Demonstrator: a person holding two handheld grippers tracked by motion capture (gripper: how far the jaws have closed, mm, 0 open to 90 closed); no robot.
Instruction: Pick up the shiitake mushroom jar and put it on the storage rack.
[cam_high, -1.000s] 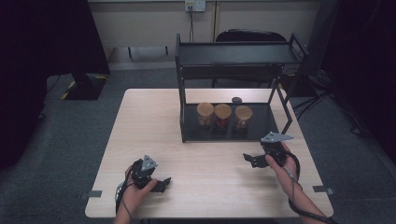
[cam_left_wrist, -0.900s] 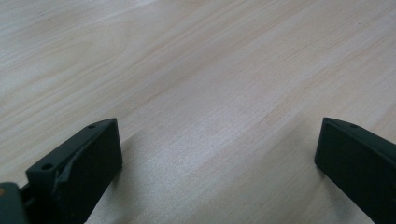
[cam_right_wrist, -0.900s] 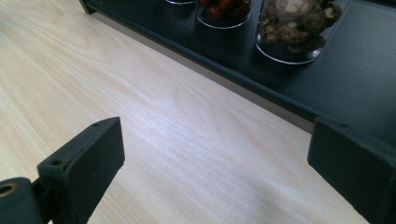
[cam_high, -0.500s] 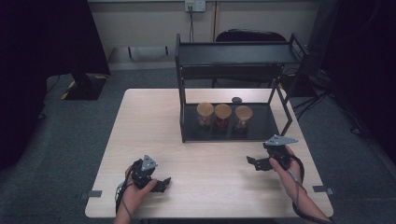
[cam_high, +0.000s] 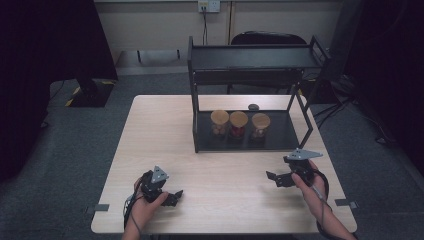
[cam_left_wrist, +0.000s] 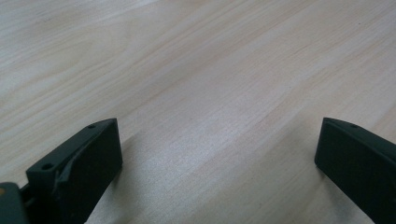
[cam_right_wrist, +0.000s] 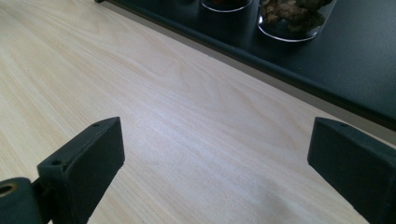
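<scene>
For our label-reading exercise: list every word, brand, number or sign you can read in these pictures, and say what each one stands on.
None: no readable text stands on the three jars, the black shelf rack, the table or either tool.
The wall socket carries nothing legible; it is too small to read.

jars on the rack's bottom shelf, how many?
3, side by side on the rack's bottom shelf, all with wooden lids: left jar, middle jar with red contents, right jar. The top shelf's surface is not visible from this angle, so more could sit there.
</scene>
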